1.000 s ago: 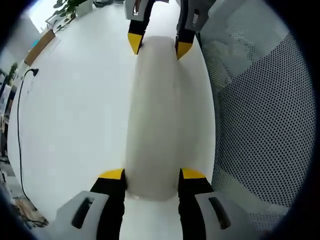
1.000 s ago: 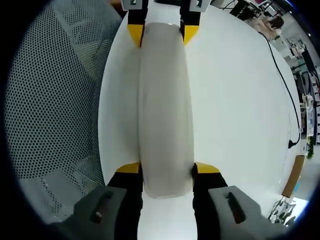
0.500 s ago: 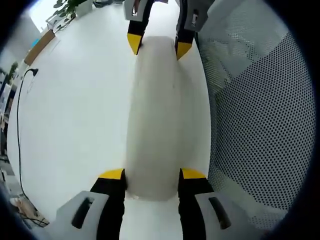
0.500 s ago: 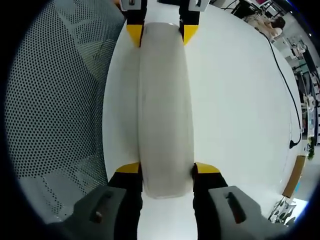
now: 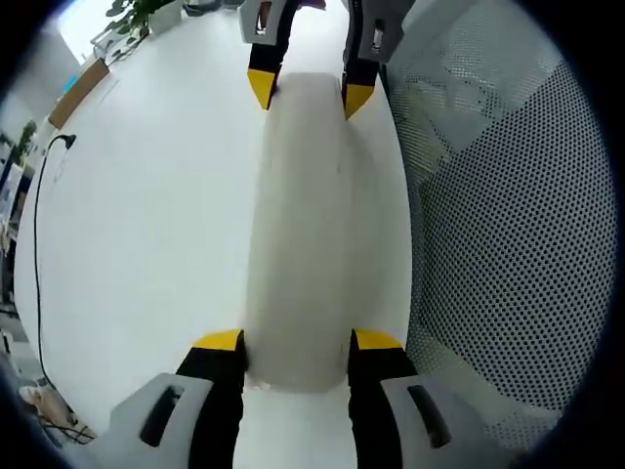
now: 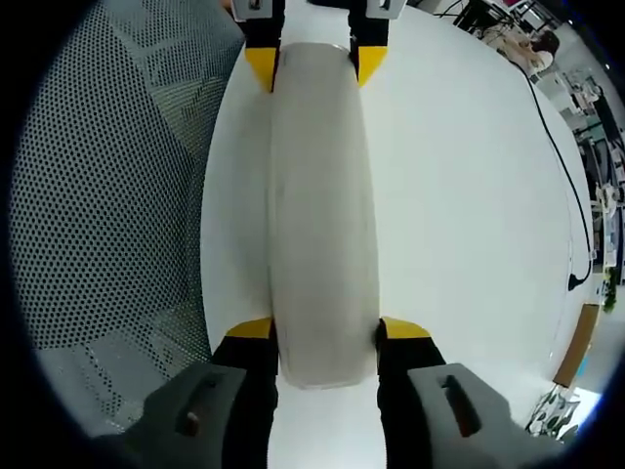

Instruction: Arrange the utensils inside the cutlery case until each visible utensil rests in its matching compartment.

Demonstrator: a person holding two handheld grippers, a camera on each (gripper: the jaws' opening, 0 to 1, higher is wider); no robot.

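Item: cutlery case [image 5: 298, 225] — a long, pale, frosted case with rounded ends. I see it lying lengthwise on the white bench [image 5: 146, 215], closed as far as I can tell; what lies inside is hidden from me.

Left claw [image 5: 296, 342]: I see it level and low over the bench, pointed straight along the case. Its two yellow-tipped jaws stand one on each side of the near rounded end, pressed against the case walls, so it is clamped across the width of the case.

Right claw [image 6: 325, 330]: I see it in a mirror pose, facing the other way along the same case. Its yellow tips touch both sides of its own end, likewise gripping the case across its width.

Each claw appears at the far end in the other's view — the right claw's yellow tips at the top of the left gripper view [image 5: 303, 93], the left claw's at the top of the right gripper view [image 6: 310, 63]. So I hold the case at both ends, the two claws opposed and roughly in line.

Adjacent: a perforated mesh panel [image 5: 518, 244], grey with dark round holes, runs just beside the bench edge on one long side of the case. A black cable [image 5: 39, 225] trails across the far part of the bench, well apart from the case.
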